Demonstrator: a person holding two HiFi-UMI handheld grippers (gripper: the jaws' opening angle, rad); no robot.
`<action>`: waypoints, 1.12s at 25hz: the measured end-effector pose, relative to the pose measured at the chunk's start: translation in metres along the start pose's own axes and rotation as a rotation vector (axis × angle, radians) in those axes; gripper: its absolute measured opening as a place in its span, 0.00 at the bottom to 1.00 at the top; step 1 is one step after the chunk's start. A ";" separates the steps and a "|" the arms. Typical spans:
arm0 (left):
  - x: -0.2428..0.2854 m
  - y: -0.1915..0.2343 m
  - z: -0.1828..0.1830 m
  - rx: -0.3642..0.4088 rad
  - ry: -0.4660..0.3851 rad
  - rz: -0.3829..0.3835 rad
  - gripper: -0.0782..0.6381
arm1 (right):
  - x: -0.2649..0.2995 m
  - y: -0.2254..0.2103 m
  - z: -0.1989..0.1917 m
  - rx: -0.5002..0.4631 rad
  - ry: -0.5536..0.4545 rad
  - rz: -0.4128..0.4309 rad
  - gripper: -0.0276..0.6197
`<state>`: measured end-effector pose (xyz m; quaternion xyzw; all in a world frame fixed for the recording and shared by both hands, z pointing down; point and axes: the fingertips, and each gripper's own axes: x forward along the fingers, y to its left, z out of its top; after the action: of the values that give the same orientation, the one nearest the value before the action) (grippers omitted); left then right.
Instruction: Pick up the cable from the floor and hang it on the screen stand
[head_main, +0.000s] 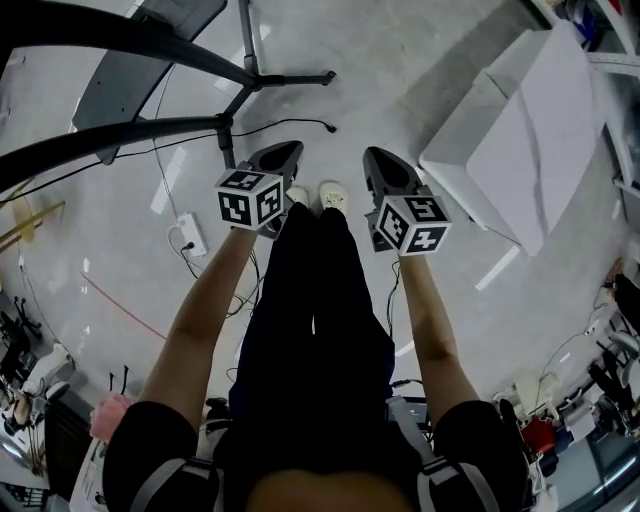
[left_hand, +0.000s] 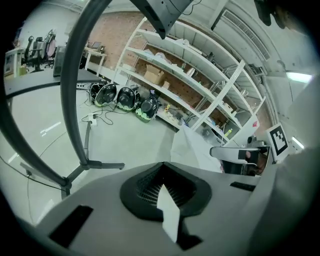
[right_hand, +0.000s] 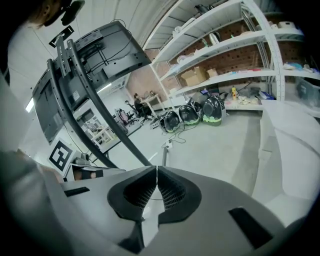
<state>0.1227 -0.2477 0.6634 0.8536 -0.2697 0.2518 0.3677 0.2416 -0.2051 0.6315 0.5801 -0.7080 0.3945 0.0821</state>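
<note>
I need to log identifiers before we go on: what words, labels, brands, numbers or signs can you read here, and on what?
No readable words, numbers or brands in any view.
On the marker cube of the left gripper: black-and-white square patterns only, no letters.
On the marker cube of the right gripper: the same.
On the cardboard box: any print is too small to read.
</note>
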 end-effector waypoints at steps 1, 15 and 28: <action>0.005 0.005 -0.004 -0.005 0.005 -0.004 0.12 | 0.004 -0.002 -0.005 0.005 0.005 -0.001 0.08; 0.091 0.067 -0.057 -0.023 0.064 -0.012 0.12 | 0.089 -0.064 -0.078 -0.113 0.072 -0.023 0.08; 0.168 0.116 -0.128 0.118 0.169 -0.072 0.12 | 0.162 -0.127 -0.180 -0.016 0.114 -0.059 0.08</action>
<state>0.1403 -0.2643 0.9028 0.8587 -0.1915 0.3250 0.3469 0.2419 -0.2116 0.9045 0.5764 -0.6879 0.4188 0.1386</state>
